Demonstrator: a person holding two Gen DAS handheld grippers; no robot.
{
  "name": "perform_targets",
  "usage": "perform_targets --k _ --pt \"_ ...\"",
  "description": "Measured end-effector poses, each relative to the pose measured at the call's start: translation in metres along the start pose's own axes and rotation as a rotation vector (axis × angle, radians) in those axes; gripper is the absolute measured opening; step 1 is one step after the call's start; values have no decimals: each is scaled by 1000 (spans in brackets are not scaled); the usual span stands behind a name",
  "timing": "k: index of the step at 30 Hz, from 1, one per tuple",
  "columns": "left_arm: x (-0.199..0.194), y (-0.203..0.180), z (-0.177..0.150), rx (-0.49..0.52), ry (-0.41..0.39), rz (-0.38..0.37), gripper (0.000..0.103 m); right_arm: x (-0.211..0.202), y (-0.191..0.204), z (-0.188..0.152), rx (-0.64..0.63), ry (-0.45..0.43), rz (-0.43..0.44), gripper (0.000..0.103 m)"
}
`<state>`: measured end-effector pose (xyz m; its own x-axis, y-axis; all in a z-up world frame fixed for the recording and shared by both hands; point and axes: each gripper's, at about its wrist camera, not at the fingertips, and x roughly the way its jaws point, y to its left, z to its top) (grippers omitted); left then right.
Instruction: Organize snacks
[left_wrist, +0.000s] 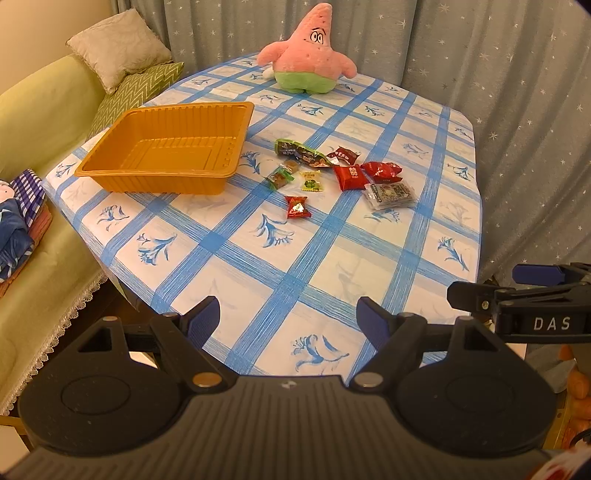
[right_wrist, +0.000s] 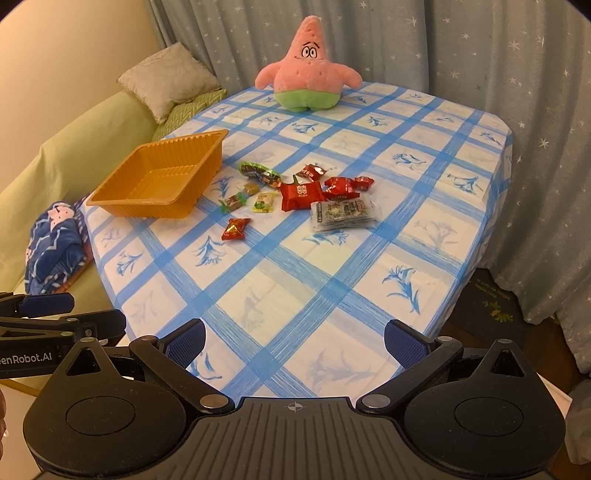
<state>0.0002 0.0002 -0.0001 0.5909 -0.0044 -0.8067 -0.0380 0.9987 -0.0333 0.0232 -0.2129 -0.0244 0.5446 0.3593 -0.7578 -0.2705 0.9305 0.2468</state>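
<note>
Nothing sorted yet: tray empty, all snacks loose on the cloth.

Orange tray (left_wrist: 166, 147) sits left of centre in the left wrist view, bare inside. The snacks lie in a scatter just right of it, centre frame: green packet (left_wrist: 301, 153), two small brown candies (left_wrist: 282, 175), yellow-green candy (left_wrist: 311, 181), lone red candy (left_wrist: 297, 206) nearest the camera, bigger red pack (left_wrist: 349, 176), more red wrappers (left_wrist: 382, 170) behind it, clear flat pack (left_wrist: 391, 194) at the right end. None touches the tray. Left gripper (left_wrist: 288, 321) and right gripper (right_wrist: 293, 343) both hang at the near table edge, bottom of frame, jaws spread wide, nothing held, well apart from the pile. Pink plush (left_wrist: 308, 55) at the far edge, upper centre, not in the way. My read: the whole job is left, every piece to go into the tray.
</note>
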Motion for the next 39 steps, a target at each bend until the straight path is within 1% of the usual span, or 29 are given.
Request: perform_targets --k 39 --pt "1 4 -2 1 4 -4 80 10 -10 10 3 5 0 103"
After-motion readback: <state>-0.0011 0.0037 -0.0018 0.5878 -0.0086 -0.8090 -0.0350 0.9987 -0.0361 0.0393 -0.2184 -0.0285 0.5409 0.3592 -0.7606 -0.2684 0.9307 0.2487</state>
